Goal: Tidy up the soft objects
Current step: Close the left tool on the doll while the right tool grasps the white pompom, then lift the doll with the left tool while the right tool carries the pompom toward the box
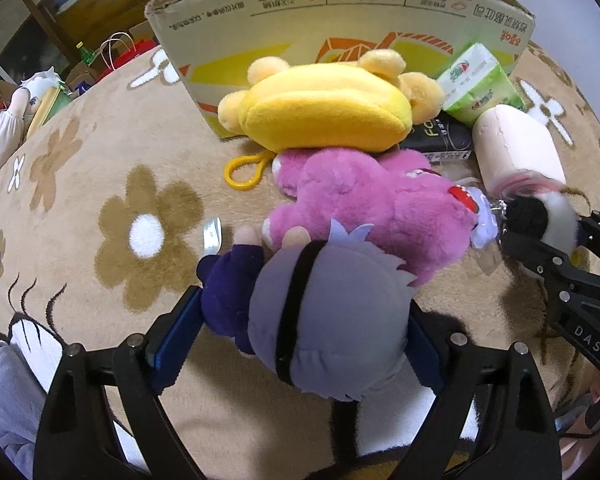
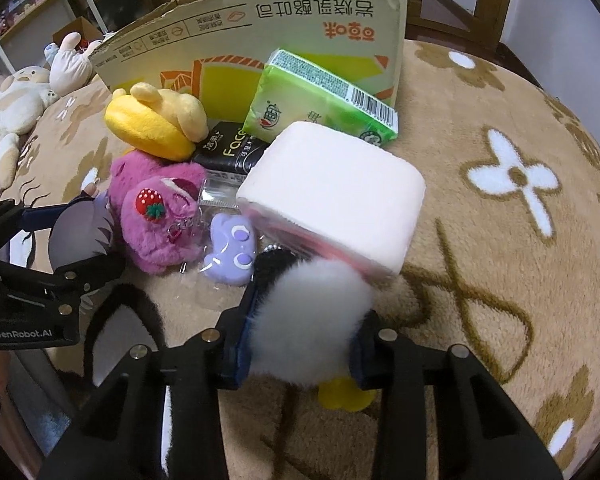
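Note:
My left gripper [image 1: 300, 320] is shut on a grey-haired plush doll [image 1: 324, 320] in dark purple clothes, held just in front of a pink furry plush [image 1: 372, 216]. A yellow plush [image 1: 320, 108] lies on top of the pink one. My right gripper [image 2: 300, 340] is shut on a black-and-white fluffy plush [image 2: 308, 320] with yellow feet, close to a pale pink tissue pack [image 2: 336, 188]. The right gripper also shows in the left wrist view [image 1: 548, 232], the left one in the right wrist view [image 2: 60, 240]. A small purple charm [image 2: 232, 252] lies in plastic beside the pink plush [image 2: 156, 216].
A cardboard box [image 1: 340, 12] lies on its side behind the pile on the brown flower-patterned blanket [image 1: 100, 200]. A green tissue pack [image 2: 320, 100] and a black packet [image 2: 228, 152] lean by the box. A yellow ring clip [image 1: 244, 172] lies on the blanket. More plush toys [image 2: 16, 108] sit far left.

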The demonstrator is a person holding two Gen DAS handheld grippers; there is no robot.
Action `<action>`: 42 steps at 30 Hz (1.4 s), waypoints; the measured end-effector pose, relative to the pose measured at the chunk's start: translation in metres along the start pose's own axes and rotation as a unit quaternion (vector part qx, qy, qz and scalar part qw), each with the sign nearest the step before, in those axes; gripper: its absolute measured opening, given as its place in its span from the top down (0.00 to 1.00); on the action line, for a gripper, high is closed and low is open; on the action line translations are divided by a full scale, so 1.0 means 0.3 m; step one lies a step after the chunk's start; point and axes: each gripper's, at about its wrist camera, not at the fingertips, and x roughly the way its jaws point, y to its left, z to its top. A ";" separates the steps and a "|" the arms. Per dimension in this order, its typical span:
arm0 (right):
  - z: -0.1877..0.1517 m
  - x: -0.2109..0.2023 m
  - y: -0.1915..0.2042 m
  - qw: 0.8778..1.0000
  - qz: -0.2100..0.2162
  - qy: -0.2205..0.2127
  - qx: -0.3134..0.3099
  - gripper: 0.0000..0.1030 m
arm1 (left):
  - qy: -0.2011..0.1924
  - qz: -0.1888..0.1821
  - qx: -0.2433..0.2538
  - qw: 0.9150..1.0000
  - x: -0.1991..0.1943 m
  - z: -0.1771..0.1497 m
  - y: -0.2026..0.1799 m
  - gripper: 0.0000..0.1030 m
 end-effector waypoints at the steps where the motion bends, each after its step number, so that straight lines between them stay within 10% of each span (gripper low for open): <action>1: -0.006 -0.005 0.004 1.000 0.000 0.000 -0.001 0.62 | -0.001 -0.001 0.000 1.000 -0.007 -0.003 0.000 0.13; 27: -0.022 -0.127 -0.024 0.999 0.006 -0.044 -0.002 0.62 | -0.069 0.008 -0.032 0.997 -0.159 -0.028 0.004 0.13; 42: -0.019 -0.291 -0.005 0.991 0.003 -0.134 -0.005 0.62 | -0.197 0.022 -0.062 0.978 -0.367 -0.051 0.056 0.13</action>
